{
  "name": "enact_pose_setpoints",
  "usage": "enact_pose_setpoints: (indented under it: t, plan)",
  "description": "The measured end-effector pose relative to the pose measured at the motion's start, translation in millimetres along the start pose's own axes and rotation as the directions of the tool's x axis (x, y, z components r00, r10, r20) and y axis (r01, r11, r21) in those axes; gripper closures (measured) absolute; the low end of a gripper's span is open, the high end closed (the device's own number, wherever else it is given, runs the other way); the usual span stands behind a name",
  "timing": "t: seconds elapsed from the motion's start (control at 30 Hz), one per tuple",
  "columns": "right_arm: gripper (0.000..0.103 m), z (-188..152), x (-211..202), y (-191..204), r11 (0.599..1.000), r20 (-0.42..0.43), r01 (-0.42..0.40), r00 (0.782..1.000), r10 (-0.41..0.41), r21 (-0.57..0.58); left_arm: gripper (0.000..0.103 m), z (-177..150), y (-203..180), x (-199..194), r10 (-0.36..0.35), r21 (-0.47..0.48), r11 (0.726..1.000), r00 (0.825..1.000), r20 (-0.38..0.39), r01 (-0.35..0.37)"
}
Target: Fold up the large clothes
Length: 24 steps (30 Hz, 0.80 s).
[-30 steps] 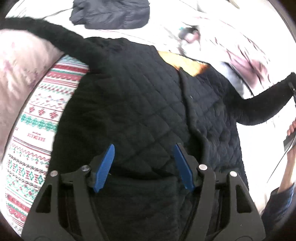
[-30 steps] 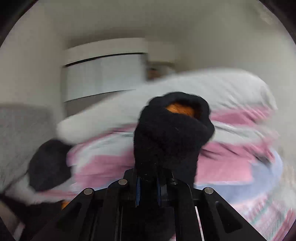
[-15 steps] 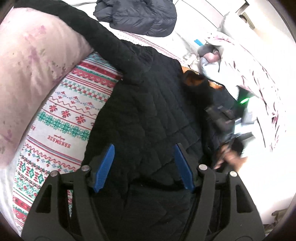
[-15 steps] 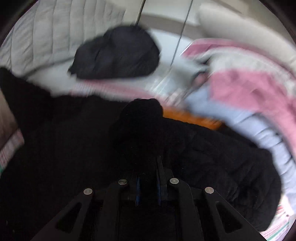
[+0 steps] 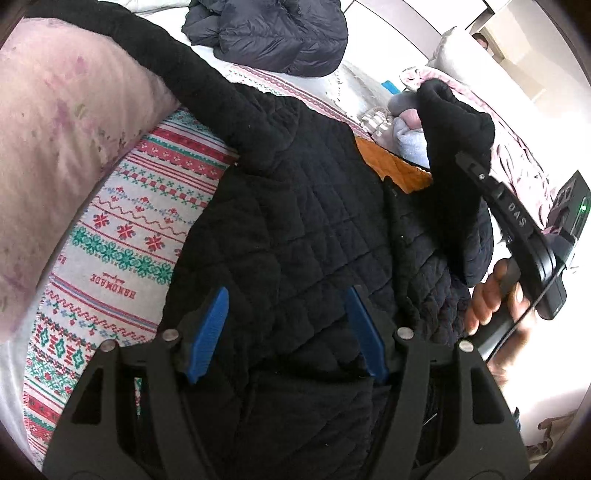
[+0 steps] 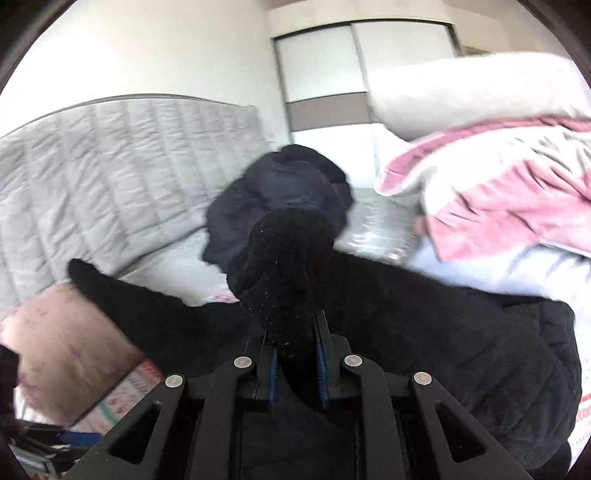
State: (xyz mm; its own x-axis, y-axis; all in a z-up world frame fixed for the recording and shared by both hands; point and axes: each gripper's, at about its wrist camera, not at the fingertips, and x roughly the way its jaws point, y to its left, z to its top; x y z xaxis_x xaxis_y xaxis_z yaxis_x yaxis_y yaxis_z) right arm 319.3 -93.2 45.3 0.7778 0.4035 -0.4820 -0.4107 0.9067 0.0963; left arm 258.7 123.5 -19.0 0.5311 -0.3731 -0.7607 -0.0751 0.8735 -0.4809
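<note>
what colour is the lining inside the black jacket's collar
Orange lining, showing at the neck of the black quilted jacket; clearest in the left wrist view.

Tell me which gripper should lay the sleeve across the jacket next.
Right. The right gripper is shut on the sleeve cuff, lifted above the black jacket. The left gripper is open, holding nothing.

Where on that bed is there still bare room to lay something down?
Mostly the patterned blanket, bare between the pink pillow and the black quilted jacket. A narrower strip shows between the jacket's shoulder and the dark puffer coat. The far right is crowded: piled bedding, small clothes, and the right gripper holding the sleeve.
</note>
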Motion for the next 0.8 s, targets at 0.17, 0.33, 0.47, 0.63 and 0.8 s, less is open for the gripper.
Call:
enact_pose_setpoints:
  t: [0.17,0.33,0.47,0.63,0.8]
  plan:
    - [0.078,-49.2,63.5,19.3,0.988,-0.386,0.033,0.918,-0.089,-0.151,0.036,1.5,6.7,0.0,0.018,-0.011,1.0,1.0,0.003,-0.018]
    - [0.064,-63.8,41.5,28.2,0.987,-0.362,-0.018,0.931,-0.041,-0.16,0.036,1.5,7.8,-0.6,0.018,-0.01,1.0,1.0,0.001,-0.018]
    - [0.033,-40.0,-11.7,16.3,0.977,-0.264,-0.211,0.945,0.194,-0.04,0.036,0.7,5.7,0.3,0.011,-0.007,1.0,1.0,-0.006,-0.011]
    - [0.027,-4.6,-46.8,-43.0,0.998,-0.076,-0.034,0.996,0.038,0.05,0.036,0.5,3.7,-0.1,0.001,-0.009,1.0,1.0,-0.01,-0.001]
    - [0.027,-33.6,17.7,-92.9,0.982,-0.293,0.132,0.952,-0.087,0.138,0.036,-0.3,1.2,1.0,0.007,0.005,1.0,1.0,-0.009,-0.007]
